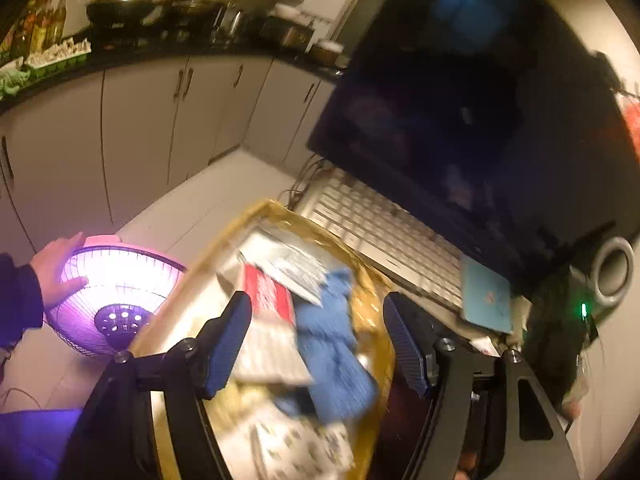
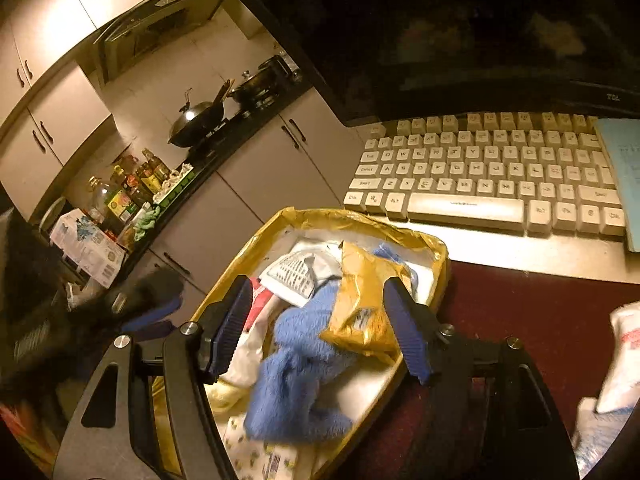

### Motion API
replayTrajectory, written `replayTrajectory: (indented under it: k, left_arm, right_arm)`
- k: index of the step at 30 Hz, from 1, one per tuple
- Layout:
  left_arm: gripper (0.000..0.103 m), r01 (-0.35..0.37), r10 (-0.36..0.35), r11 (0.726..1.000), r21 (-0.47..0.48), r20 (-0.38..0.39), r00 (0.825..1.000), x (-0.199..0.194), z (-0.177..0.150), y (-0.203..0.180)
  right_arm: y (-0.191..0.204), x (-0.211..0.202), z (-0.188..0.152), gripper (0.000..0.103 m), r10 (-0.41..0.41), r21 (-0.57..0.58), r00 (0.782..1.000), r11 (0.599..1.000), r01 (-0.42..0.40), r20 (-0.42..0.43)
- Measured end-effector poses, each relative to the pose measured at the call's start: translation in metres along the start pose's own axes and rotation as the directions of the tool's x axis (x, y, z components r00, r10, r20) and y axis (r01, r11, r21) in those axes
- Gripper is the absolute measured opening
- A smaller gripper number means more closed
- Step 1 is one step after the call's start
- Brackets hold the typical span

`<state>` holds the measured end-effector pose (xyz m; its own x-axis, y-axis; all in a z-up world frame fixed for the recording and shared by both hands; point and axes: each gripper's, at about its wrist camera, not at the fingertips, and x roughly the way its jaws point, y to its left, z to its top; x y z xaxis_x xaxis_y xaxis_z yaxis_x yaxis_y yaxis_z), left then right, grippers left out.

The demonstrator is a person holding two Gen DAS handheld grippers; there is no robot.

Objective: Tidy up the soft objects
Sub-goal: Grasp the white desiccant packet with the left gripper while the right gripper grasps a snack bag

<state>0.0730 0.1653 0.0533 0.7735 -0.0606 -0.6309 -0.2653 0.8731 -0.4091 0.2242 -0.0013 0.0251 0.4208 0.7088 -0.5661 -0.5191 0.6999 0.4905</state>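
Observation:
An open box with a yellow-taped rim (image 2: 360, 218) (image 1: 280, 210) stands at the table's corner, full of soft things. A fluffy blue cloth (image 2: 296, 380) (image 1: 332, 344) lies on top, beside a yellow packet (image 2: 360, 304), a white printed packet (image 2: 294, 274), a red-and-white pack (image 1: 268, 300) and a patterned white cloth (image 1: 296, 448). My right gripper (image 2: 319, 292) hangs over the box, open, its pads apart from the cloth and packet below. My left gripper (image 1: 318, 312) is also open above the box, with nothing pressed between its pads.
A white keyboard (image 2: 480, 168) and a dark monitor (image 2: 440, 20) stand behind the box, with a blue notebook (image 2: 620, 180) to the right. White soft packs (image 2: 620, 360) lie on the dark red tabletop (image 2: 520, 312). A hand (image 1: 56, 272) rests on a glowing pink heater (image 1: 116, 280) on the left.

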Motion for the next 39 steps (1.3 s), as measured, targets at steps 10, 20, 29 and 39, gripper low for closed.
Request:
replayTrajectory:
  k: [10,20,29,39]
  left_arm:
    - [0.069,0.160,-0.153,0.985,0.068,-0.097,0.983,0.011,-0.054,-0.062]
    - [0.069,0.271,-0.205,0.941,0.203,-0.297,0.933,0.070,-0.099,-0.137]
    - [0.069,0.133,-0.004,0.869,0.476,-0.262,0.965,0.103,-0.131,-0.196]
    - [0.028,0.097,0.017,0.887,0.452,-0.242,0.970,0.101,-0.134,-0.177]
  right_arm:
    - [-0.056,-0.118,-0.041,0.069,-0.002,0.070,0.999,0.998,0.000,0.035]
    - [-0.128,-0.177,-0.027,0.068,-0.137,0.207,0.987,0.971,0.117,0.083]
    - [-0.171,-0.189,-0.043,0.068,-0.276,0.368,0.960,0.898,0.242,0.043]
    - [-0.191,-0.202,-0.060,0.068,-0.314,0.506,0.949,0.824,0.254,0.036]
